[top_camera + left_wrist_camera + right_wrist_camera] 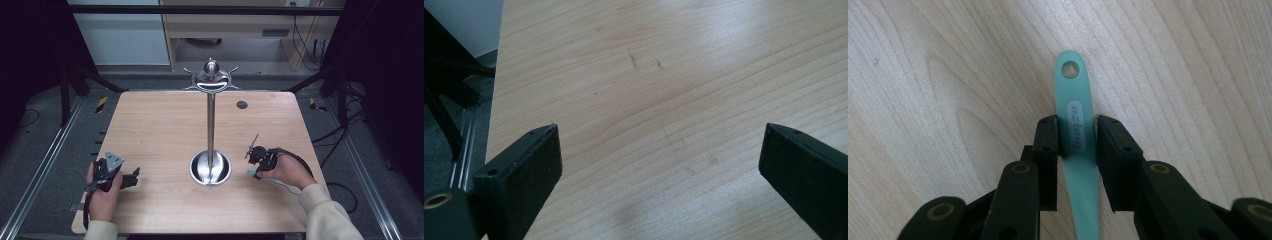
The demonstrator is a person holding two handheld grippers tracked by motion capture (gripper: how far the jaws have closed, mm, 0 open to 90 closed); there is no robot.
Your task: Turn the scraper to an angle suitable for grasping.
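Two hand-held grippers rest on the counter (150, 130), one on each side of the steel hook stand (210, 167). The right hand-held gripper (1077, 135) is clamped on a teal utensil handle (1075, 107) lying flat, right of the stand base; the left hand-held gripper (659, 150), left of the stand, has its jaws apart over bare wood. The grasp seems finished, so the next move probably needs lifting the handle and guiding its hole to a top hook (231, 72).

Grippers: two, left gripper (131, 178) and right gripper (1077, 131)
Teal handle (1076, 125): one (hole at its tip)
Metal stand (210, 127): one
Table (160, 130): one
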